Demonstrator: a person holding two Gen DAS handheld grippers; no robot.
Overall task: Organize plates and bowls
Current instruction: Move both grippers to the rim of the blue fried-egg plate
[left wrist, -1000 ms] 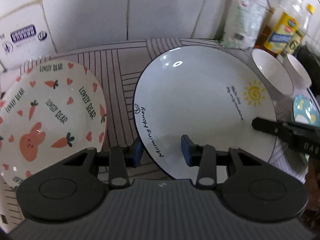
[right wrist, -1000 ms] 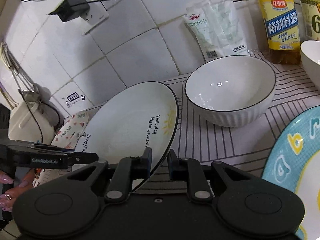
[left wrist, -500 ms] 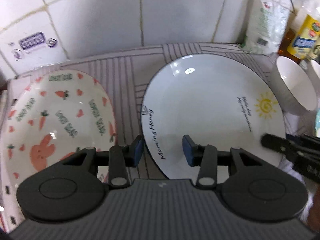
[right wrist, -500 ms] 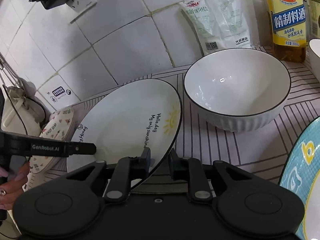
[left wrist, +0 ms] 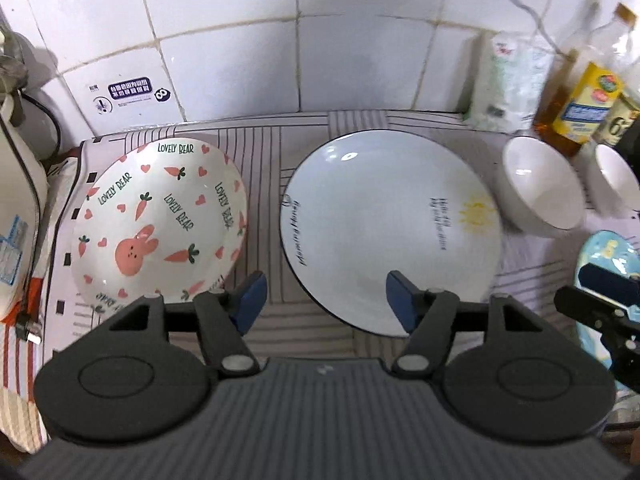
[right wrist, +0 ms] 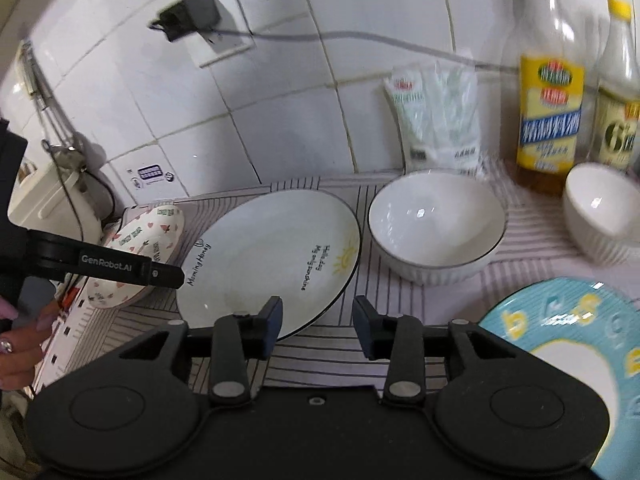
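Letting go of the sun-print plate (left wrist: 384,228) they gripped by its rim a second ago, the left tool (left wrist: 326,302) and right tool (right wrist: 318,322) spread their jaws and lift clear, leaving it flat on the striped counter (left wrist: 280,320) between the carrot-print plate (left wrist: 160,220) and white bowl (right wrist: 436,224), placement apparently finished.

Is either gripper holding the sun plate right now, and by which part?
Neither. The left gripper and right gripper are both opening, clear of the sun plate, which lies on the mat.

left tool (left wrist: 326,304) opening, right tool (right wrist: 318,326) opening, both empty
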